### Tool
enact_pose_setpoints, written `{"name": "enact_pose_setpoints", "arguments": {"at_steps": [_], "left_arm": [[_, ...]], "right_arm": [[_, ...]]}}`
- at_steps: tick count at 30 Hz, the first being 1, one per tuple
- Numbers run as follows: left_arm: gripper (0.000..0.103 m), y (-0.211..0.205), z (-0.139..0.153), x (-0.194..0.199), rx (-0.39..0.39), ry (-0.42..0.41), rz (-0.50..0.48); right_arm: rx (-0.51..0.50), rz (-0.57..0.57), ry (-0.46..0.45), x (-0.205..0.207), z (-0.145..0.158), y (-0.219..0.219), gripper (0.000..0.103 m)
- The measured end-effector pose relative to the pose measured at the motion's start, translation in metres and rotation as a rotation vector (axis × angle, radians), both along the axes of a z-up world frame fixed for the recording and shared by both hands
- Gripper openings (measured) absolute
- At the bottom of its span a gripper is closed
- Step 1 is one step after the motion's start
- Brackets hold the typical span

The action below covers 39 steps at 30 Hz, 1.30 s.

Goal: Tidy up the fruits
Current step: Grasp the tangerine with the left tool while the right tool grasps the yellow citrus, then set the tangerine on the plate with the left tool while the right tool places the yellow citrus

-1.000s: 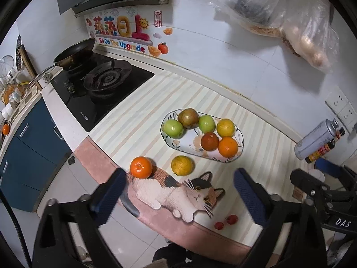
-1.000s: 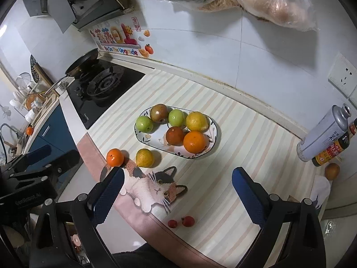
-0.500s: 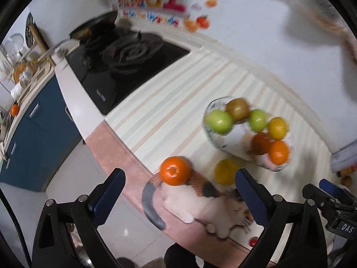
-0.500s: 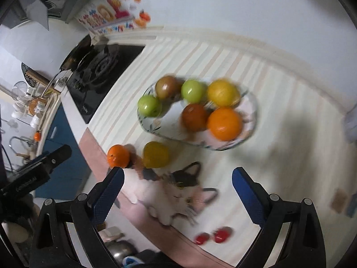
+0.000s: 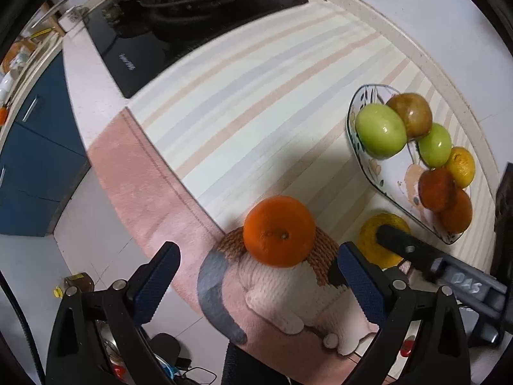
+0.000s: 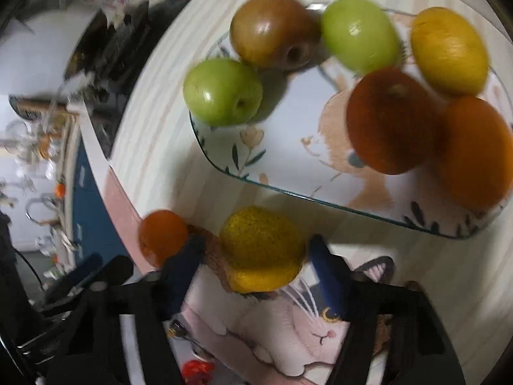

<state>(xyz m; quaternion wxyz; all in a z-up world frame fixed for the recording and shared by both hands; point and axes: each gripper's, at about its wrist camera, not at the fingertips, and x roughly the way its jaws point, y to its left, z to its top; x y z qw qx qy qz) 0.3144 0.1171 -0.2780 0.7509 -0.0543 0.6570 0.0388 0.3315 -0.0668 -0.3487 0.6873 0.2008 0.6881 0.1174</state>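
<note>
An orange (image 5: 279,231) lies on the cat-print mat (image 5: 288,292), just ahead of my open left gripper (image 5: 258,284). A yellow fruit (image 6: 261,248) lies on the mat beside it; it also shows in the left wrist view (image 5: 372,240). My right gripper (image 6: 256,271) is open, with its blue pads on either side of the yellow fruit, close to it. The plate (image 6: 282,160) holds several fruits: green, brown, yellow and orange. The plate (image 5: 359,147) shows in the left wrist view at the right.
A black gas stove (image 5: 179,22) stands at the back left. The counter edge (image 5: 105,147) drops to blue cabinets (image 5: 29,147) on the left. Small red fruits (image 6: 195,369) lie near the mat's front edge. The right gripper's body (image 5: 449,279) crosses the left wrist view.
Both grippers have dropped down and forward toward the mat. The left now frames the orange closely. The right has narrowed its opening and come around the yellow fruit.
</note>
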Motion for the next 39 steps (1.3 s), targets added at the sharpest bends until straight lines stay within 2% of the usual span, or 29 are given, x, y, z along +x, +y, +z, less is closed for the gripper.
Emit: {"name": "enact_pose_setpoints", "arguments": {"at_steps": [6, 9, 10, 13, 18, 25, 29, 34, 39], "left_arm": [[0.099, -0.012, -0.019, 0.013, -0.03, 0.036, -0.06], [0.078, -0.019, -0.028, 0.016, -0.027, 0.055, -0.09], [0.067, -0.021, -0.032, 0.017, -0.027, 0.066, -0.096], [0.059, -0.023, -0.034, 0.017, 0.03, 0.041, -0.111], [0.058, -0.027, -0.032, 0.014, 0.029, 0.033, -0.112], [0.058, -0.046, -0.016, 0.01, -0.036, 0.008, -0.14], [0.058, -0.067, 0.004, 0.015, -0.093, -0.022, -0.163], [0.058, -0.095, 0.025, 0.038, -0.122, -0.058, -0.197], [0.058, -0.132, 0.03, 0.067, -0.125, -0.061, -0.253]], "right_arm": [[-0.056, 0.057, 0.008, -0.02, 0.002, -0.004, 0.06], [-0.097, 0.072, 0.006, -0.034, 0.007, -0.014, 0.06], [-0.109, 0.073, 0.009, -0.038, 0.007, -0.018, 0.06], [-0.115, 0.062, 0.025, -0.046, 0.001, -0.025, 0.06], [-0.098, 0.056, 0.014, -0.049, -0.001, -0.029, 0.061], [-0.097, 0.048, 0.013, -0.058, 0.006, -0.035, 0.06], [-0.061, -0.001, 0.003, -0.063, 0.022, -0.065, 0.06], [-0.038, -0.096, -0.073, -0.056, 0.061, -0.107, 0.06], [-0.102, -0.184, -0.14, -0.021, 0.084, -0.157, 0.06]]}}
